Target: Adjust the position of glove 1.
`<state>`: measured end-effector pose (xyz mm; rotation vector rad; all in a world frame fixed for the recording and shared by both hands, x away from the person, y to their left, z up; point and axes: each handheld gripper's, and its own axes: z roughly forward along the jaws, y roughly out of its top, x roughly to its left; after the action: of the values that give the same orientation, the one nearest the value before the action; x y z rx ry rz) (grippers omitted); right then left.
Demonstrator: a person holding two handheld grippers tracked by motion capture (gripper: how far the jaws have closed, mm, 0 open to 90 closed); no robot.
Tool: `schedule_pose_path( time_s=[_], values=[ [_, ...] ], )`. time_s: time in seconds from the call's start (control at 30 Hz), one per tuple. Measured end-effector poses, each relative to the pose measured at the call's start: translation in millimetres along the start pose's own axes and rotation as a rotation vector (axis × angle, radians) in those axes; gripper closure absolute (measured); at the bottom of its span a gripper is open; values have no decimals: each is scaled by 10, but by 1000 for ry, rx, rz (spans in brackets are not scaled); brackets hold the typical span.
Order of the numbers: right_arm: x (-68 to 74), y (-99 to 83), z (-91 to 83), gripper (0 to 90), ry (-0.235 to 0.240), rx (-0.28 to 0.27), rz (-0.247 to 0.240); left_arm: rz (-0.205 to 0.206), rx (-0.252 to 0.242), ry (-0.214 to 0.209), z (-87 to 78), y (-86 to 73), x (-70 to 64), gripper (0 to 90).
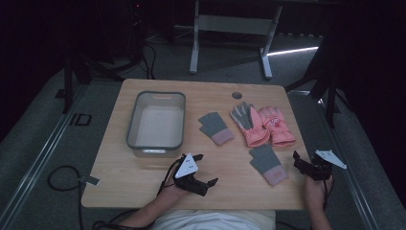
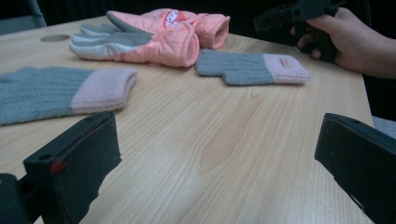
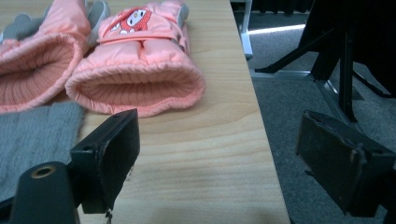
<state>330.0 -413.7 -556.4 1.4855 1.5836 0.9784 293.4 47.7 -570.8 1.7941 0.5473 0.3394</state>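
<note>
Both grippers rest wide open and empty. The left gripper (image 1: 207, 168) sits near a grey knit glove (image 1: 269, 164). The right gripper (image 1: 302, 159) faces a pink padded glove (image 3: 140, 65) on the surface (image 1: 143, 177).

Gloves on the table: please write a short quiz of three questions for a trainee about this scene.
1. How many gloves lie on the table, and of which kinds?
2. True or false: one grey knit glove already lies inside the grey bin.
3. Which gripper is nearer to the knit glove at the front: A) left gripper, B) right gripper?

Key
1. Four: two grey knit gloves with pink cuffs, the other farther back, and two padded pink gloves side by side.
2. False: no glove is in the bin.
3. B. Both grippers are open and hold nothing.
</note>
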Motion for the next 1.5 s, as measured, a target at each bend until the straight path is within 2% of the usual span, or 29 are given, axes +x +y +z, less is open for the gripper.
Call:
schedule_pose_path(
  time_s=[0.13,0.17,0.3,0.33,0.43,0.47,0.5,0.57,0.67,0.77,0.93,1.03,1.07,1.13,1.23,1.37,1.5],
  values=[
    [4,0,-1,136,-5,-1,-4,-20,-31,20,-25,-12,12,0],
    [23,2,9,137,-16,9,-22,-23,-45,36,-27,-16,15,0],
    [43,0,11,137,-37,24,-35,-16,-37,62,-1,-6,5,0],
    [46,-1,11,137,-47,31,-34,-3,-32,77,12,-1,-10,0],
    [34,0,9,139,-42,32,-26,15,-30,83,20,1,-30,0],
    [14,-3,1,139,-22,24,-12,25,-28,82,22,2,-39,0],
    [8,-3,-2,139,-25,23,-4,43,-28,81,23,1,-54,0],
    [5,-1,3,139,-27,27,1,49,-28,81,22,0,-60,0],
    [15,15,45,139,-27,70,-5,58,-32,77,14,-2,-67,0],
    [10,27,70,139,-20,80,-2,67,-34,71,14,-4,-76,0],
    [10,38,101,139,-11,108,-1,39,-33,72,12,-2,-47,0],
    [4,51,114,139,8,126,-5,39,-31,74,14,-2,-49,0],
    [-1,67,144,138,38,166,-11,42,-29,69,16,0,-48,0],
    [1,72,151,138,43,174,-13,48,-28,57,16,0,-48,0],
    [23,101,139,138,46,191,-44,47,-28,58,17,0,-48,0],
    [31,161,103,137,38,193,-49,41,-30,62,12,-2,-46,0],
    [42,296,30,134,45,167,-35,37,-33,64,8,-4,-44,0]
  ],
)
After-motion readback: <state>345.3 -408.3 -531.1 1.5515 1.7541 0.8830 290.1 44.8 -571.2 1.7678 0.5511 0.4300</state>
